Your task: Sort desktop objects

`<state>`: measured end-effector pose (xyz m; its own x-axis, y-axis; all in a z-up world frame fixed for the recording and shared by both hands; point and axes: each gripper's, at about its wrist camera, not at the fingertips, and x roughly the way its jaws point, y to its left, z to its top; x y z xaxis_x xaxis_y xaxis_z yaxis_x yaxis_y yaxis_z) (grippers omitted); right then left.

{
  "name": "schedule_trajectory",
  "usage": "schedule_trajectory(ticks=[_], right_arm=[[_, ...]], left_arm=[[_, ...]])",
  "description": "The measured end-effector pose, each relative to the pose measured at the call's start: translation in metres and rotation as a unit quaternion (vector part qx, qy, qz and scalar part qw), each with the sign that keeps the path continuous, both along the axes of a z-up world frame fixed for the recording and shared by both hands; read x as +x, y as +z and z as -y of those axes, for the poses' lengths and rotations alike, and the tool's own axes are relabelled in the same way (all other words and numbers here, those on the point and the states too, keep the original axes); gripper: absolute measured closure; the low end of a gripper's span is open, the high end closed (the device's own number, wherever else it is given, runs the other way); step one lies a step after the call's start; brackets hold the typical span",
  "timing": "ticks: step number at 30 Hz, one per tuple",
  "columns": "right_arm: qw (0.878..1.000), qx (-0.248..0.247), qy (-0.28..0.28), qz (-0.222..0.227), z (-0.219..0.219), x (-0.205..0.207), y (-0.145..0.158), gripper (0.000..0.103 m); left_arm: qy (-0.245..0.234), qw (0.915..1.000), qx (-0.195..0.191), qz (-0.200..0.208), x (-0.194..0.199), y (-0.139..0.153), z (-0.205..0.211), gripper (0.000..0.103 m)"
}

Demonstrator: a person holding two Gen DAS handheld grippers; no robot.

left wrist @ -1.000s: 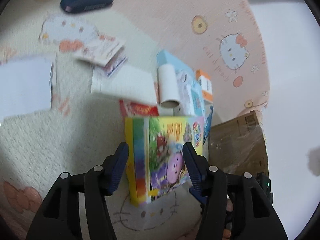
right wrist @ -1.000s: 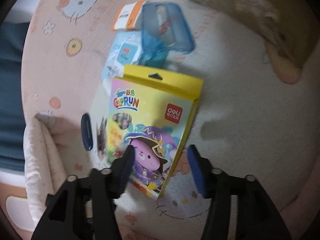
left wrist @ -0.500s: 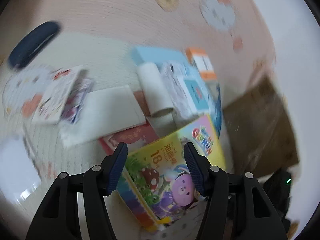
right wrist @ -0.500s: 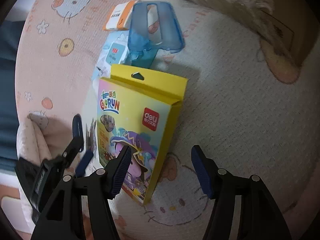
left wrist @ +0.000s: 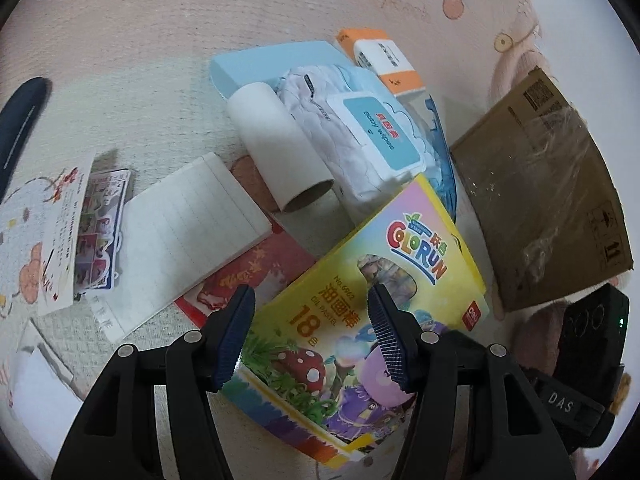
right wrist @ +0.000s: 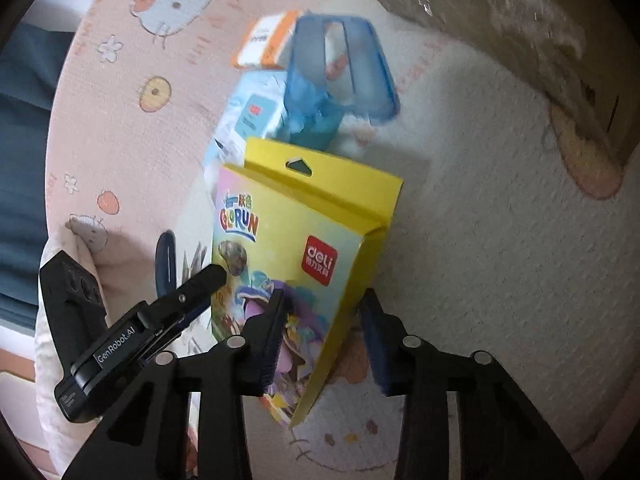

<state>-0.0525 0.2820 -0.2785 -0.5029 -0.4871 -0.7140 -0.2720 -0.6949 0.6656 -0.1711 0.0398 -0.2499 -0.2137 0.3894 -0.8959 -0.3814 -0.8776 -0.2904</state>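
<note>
Sorting barely begun. Oil pastel box tilted up off the mat, between the closing jaws of the right hand-held gripper. Left hand-held gripper spread wide, clamping nothing. Wipes pack, paper roll, notepad unsorted.

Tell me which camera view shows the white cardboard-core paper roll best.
The left wrist view: the white cardboard-core paper roll lies in full sight, open end toward the camera, beside the baby wipes pack. The right wrist view does not show it.
</note>
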Motion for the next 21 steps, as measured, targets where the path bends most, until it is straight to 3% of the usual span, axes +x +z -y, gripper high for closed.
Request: schedule_trajectory(ticks=[6, 11, 21], right_arm=[[1.000, 0.006, 0.014, -0.009, 0.005, -0.008, 0.002, 0.069], [0.997, 0.050, 0.045, -0.043, 0.018, -0.030, 0.015, 0.069], [0.996, 0.051, 0.062, -0.043, 0.017, -0.063, 0.019, 0.066]], left_arm=[[0.015, 0.9998, 0.000, -0.011, 0.004, -0.001, 0.009, 0.041], [0.047, 0.9988, -0.003, -0.017, 0.013, -0.003, 0.023, 0.050], [0.079, 0.9955, 0.052, 0.013, 0.031, -0.005, 0.037, 0.051]])
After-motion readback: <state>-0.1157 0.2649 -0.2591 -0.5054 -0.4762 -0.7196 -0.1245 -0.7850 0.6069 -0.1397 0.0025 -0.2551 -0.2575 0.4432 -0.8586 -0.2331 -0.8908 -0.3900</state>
